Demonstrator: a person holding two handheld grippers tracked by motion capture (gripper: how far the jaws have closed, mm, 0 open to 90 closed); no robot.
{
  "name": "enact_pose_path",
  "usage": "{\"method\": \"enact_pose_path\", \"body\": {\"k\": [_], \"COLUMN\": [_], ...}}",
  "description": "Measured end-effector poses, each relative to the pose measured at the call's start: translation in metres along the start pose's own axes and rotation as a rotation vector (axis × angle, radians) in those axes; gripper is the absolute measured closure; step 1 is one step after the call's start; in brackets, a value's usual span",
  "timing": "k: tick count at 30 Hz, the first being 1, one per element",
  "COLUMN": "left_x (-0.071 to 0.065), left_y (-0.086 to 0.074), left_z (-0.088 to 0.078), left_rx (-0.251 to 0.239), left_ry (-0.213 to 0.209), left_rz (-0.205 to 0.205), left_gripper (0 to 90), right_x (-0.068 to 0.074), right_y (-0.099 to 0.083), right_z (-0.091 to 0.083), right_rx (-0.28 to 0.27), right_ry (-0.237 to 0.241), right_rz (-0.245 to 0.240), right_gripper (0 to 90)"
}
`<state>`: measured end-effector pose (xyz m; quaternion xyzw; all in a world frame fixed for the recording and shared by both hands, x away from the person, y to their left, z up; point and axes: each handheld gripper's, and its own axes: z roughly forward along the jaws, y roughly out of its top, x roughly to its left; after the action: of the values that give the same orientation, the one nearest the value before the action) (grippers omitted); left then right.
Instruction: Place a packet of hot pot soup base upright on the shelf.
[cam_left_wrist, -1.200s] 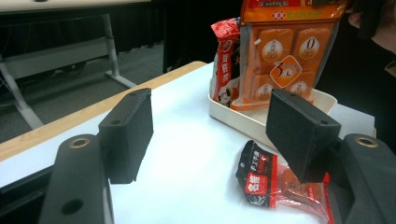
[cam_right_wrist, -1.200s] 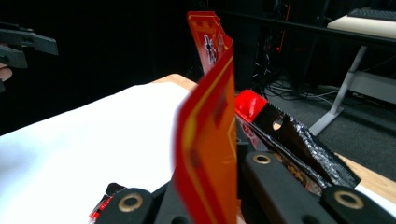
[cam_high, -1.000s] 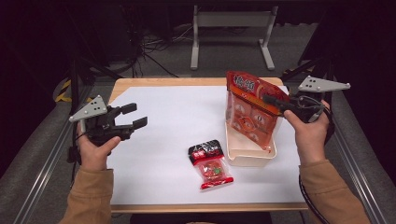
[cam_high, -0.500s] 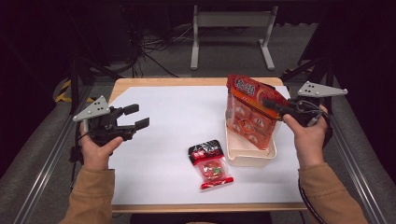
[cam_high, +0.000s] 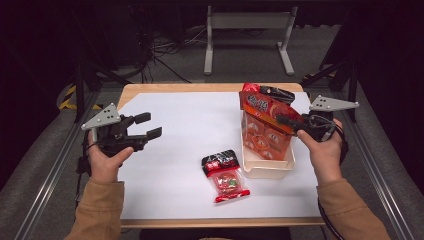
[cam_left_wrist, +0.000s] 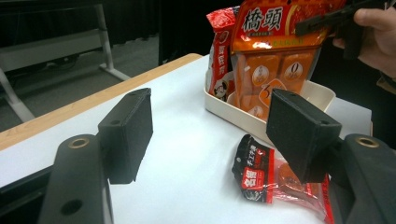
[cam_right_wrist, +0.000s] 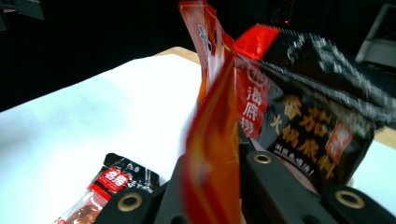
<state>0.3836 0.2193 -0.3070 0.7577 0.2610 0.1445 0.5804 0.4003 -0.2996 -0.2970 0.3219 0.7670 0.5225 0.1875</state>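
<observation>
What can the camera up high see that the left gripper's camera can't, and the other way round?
High view alone: the person's left hand holding the left gripper, jaws open, and the floor stand beyond the table. Left gripper view alone: the big characters printed on the orange packet. Both: that packet pinched by the right gripper, the cream tray, the small black-and-red packet.

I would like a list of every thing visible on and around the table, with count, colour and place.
orange packet: 1, orange-red, upright in the tub, held at its top
dark packet: 1, black and red, upright in the tub behind the orange one
small packet: 1, black and red, flat on the sheet, left of the tub
tub: 1, cream, right side of the table
sheet: 1, white, covering the table
table: 1, wooden
left gripper: 1, black, open, above the sheet's left edge
right gripper: 1, black, shut on the orange packet
</observation>
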Motion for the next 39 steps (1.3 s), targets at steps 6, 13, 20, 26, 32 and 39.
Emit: {"method": "enact_pose_path", "body": {"k": [6, 13, 20, 26, 32, 39], "left_x": [0.001, 0.0, -0.001, -0.003, -0.004, -0.008], "left_y": [-0.002, -0.006, -0.011, -0.017, -0.024, -0.032], "left_z": [0.004, 0.015, 0.03, 0.043, 0.055, 0.074], "left_rx": [0.016, 0.062, 0.103, 0.147, 0.182, 0.259], "left_ry": [-0.002, 0.001, -0.008, -0.022, -0.039, -0.076], "left_rz": [-0.011, -0.015, -0.02, -0.032, -0.044, -0.051], "left_gripper": [32.7, 32.7, 32.7, 32.7, 32.9, 34.3], "right_x": [0.0, -0.005, -0.007, -0.009, -0.01, -0.009], "right_y": [-0.004, -0.01, -0.011, -0.005, 0.005, 0.021], "right_z": [-0.001, -0.008, -0.015, -0.026, -0.031, -0.047], "right_rx": [0.001, 0.017, -0.004, -0.041, -0.054, -0.052], "right_ry": [-0.005, -0.043, -0.047, -0.052, -0.054, -0.063], "right_rz": [0.008, 0.029, 0.058, 0.084, 0.081, 0.04], "right_gripper": [89.7, 89.6, 79.2, 57.0, 46.9, 42.8]}}
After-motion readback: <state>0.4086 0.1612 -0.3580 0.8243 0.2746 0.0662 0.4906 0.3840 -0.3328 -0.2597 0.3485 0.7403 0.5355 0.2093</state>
